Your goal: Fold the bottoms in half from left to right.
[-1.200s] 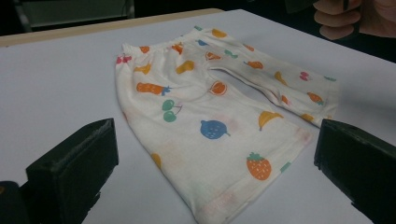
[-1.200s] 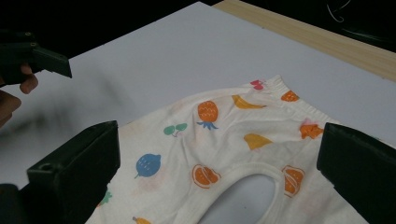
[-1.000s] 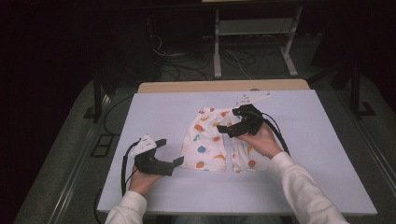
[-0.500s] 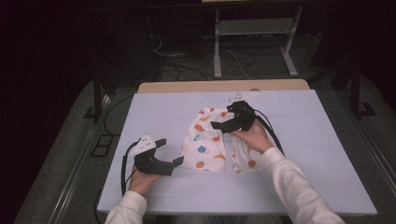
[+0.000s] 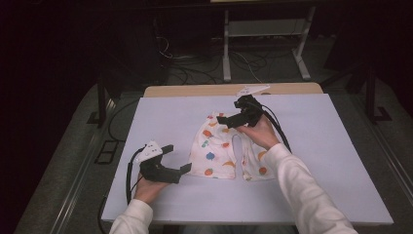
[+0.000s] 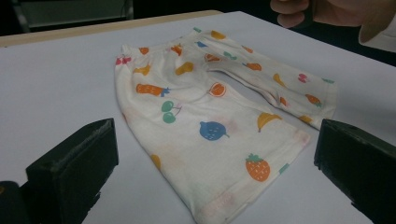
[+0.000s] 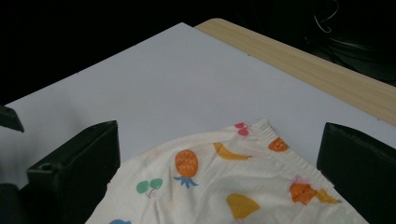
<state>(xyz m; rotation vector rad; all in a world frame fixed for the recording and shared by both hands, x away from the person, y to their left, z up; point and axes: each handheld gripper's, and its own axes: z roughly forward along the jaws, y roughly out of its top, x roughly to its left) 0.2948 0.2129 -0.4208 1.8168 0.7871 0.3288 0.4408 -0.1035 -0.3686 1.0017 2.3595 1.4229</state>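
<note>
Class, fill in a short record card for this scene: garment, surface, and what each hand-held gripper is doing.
Garment: fruit-print shorts, lying flat
Surface: white table top
Left hand-held gripper: jaws open, by the hem of one leg, apart from the cloth
Right hand-held gripper: jaws open, over the waistband
Held: nothing

Both grippers are black blocky plastic bodies. Left gripper: pale grey three-cornered plate on top, black cable looping off the rear. Right gripper: same build, grey plate at its far end, thicker black cable trailing back along the forearm. Fingers are chunky matte-black rectangular blocks with squared edges and a slightly rough face; one small round hole shows on a finger in the right gripper view. Person wears white long sleeves, loose at the cuffs.
</note>
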